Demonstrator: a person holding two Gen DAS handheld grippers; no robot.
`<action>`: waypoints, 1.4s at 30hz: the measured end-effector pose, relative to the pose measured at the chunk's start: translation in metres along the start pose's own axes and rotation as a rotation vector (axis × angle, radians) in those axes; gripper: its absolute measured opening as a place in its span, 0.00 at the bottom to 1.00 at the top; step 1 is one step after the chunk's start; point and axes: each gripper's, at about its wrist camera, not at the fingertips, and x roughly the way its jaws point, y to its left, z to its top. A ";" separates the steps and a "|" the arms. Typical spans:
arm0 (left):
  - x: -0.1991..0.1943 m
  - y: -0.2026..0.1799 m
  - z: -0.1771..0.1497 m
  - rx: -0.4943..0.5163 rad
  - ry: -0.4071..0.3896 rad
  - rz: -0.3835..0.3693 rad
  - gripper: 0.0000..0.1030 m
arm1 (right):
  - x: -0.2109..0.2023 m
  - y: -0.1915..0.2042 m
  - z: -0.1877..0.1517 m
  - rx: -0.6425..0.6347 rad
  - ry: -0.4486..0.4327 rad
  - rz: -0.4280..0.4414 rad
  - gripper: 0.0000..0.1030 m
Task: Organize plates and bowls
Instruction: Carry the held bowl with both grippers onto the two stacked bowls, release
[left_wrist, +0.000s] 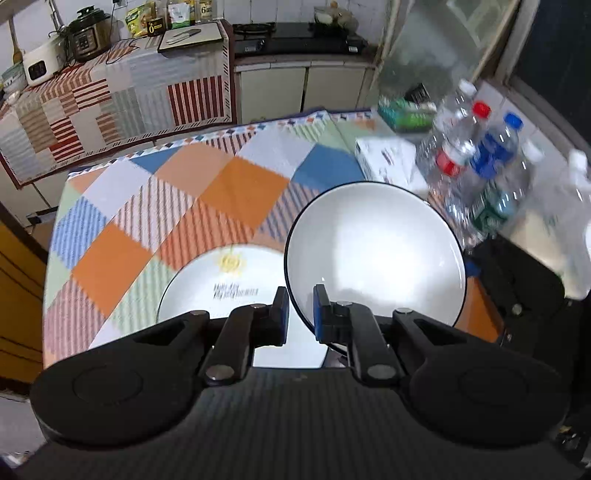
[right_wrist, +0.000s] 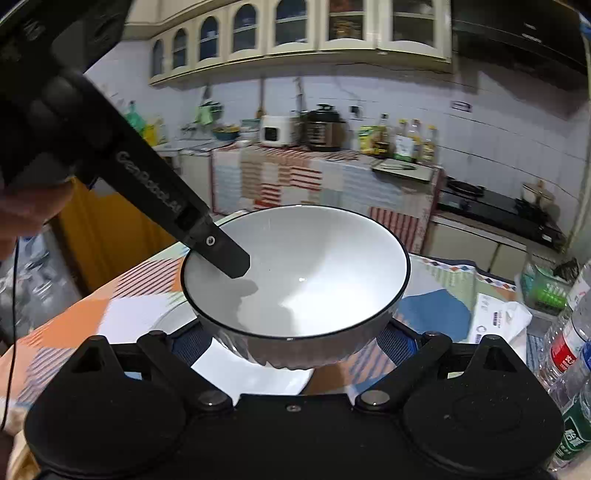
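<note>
A white bowl with a dark rim hangs above the checked tablecloth. My left gripper is shut on the bowl's near rim, one finger inside and one outside. A white plate with a yellow sun print lies on the table below and left of the bowl. In the right wrist view the same bowl is in the air in front of my right gripper. Its fingers are spread wide on either side below the bowl, apart from it. The left gripper's finger reaches into the bowl from the upper left.
Several plastic water bottles stand at the table's right side, beside a white box and a green pack. A counter with a striped cloth, rice cookers and a stove runs along the far wall.
</note>
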 end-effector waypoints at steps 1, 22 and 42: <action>-0.005 -0.002 -0.005 0.004 0.014 0.009 0.11 | -0.004 0.004 0.000 -0.005 0.009 0.004 0.95; 0.000 0.014 -0.118 -0.065 0.307 0.014 0.12 | -0.025 0.079 -0.055 -0.075 0.218 0.188 0.95; 0.034 0.009 -0.135 -0.036 0.375 0.087 0.12 | -0.016 0.092 -0.071 -0.147 0.377 0.202 0.94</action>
